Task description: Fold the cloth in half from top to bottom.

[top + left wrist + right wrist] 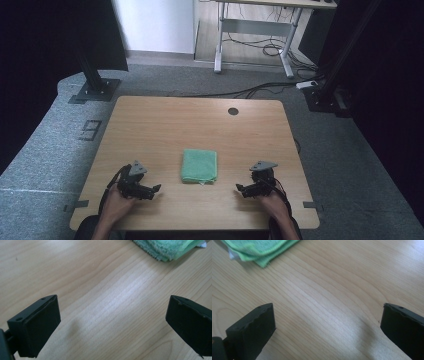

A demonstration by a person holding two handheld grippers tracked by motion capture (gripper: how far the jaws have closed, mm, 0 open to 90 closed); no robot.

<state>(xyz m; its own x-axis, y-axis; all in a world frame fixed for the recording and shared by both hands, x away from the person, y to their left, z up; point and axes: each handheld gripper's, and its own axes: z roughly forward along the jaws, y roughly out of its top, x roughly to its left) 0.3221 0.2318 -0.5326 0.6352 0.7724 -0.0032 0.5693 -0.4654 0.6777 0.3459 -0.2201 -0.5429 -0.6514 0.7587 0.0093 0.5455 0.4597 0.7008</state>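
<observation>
Plainly, the green cloth (199, 166) is your concern: it lies folded into a thick little square near the middle of the table (165, 120), a bit toward your edge, with nothing on it or against it. Judge it as light, soft and limp; it won't slip off the pads, but it will sag and may unfold if you lift it by one layer. The left gripper view shows its stacked edges (167, 249) with a small white tag poking out at one corner, and the right gripper view shows the same layered edge (259, 250).

Take it by a corner or along an edge, pinching every layer together, or pick a single top layer only if you mean to open it out. Press down slightly so a jaw slides under the fold.

Your left gripper (150, 190) sits on the wood left of the cloth, and your right gripper (243, 190) right of it, both apart from it. Each has its jaws spread wide with only bare wood between them, holding nothing.
</observation>
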